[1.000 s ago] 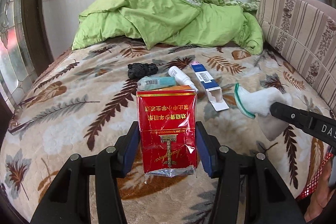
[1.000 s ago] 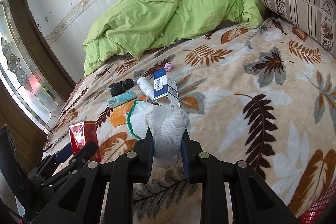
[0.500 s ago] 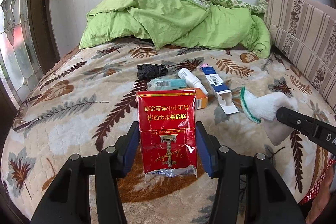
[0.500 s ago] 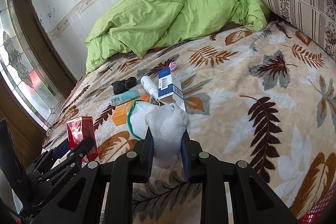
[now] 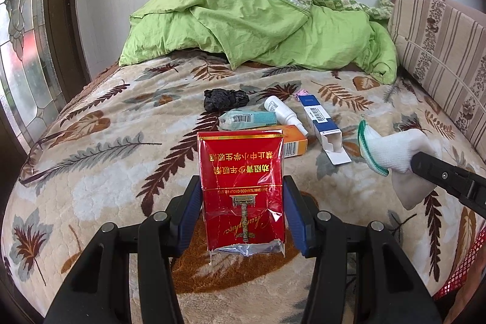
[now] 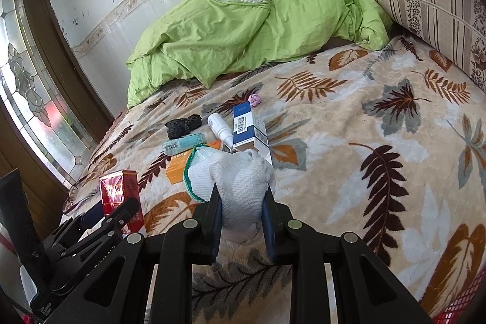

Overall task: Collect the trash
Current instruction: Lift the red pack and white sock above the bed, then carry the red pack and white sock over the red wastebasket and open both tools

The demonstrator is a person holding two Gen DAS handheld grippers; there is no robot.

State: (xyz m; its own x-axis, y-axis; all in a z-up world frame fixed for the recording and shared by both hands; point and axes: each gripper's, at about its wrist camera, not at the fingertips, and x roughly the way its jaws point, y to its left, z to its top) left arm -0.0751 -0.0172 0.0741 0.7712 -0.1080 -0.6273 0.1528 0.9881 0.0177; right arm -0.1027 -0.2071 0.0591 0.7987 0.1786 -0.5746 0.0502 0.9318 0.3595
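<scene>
In the left wrist view, the left gripper (image 5: 242, 213) has its fingers (image 5: 189, 214) clamped on the sides of a red cigarette pack (image 5: 241, 190), held upright above the leaf-patterned blanket (image 5: 91, 160) of the bed. Beyond the pack lies a cluster of trash on the blanket: an orange box (image 5: 294, 141) just behind the pack, a teal tube (image 5: 247, 120) touching the box's far edge, a white bottle (image 5: 284, 113) beside the tube, an opened blue and white carton (image 5: 323, 126) to the right, and a crumpled black bag (image 5: 224, 99) farther back. At the right edge the right gripper (image 5: 425, 164) reaches in, holding a white glove (image 5: 391, 151) with a green cuff. A green duvet (image 5: 258, 26) is heaped at the head of the bed, by a striped cushion (image 5: 440, 44).

In the right wrist view, the right gripper (image 6: 242, 202) has its fingers (image 6: 215, 214) pressed tight on the white glove (image 6: 234, 181), which bunches up between them above the blanket (image 6: 364, 172). Just beyond the glove sit the orange box (image 6: 177, 167), the teal tube (image 6: 183, 143), the white bottle (image 6: 220, 128) and the blue and white carton (image 6: 249, 129), with the black bag (image 6: 183, 125) and a small pink scrap (image 6: 255, 100) behind them. At lower left the left gripper (image 6: 114, 213) holds the red cigarette pack (image 6: 120, 196).
</scene>
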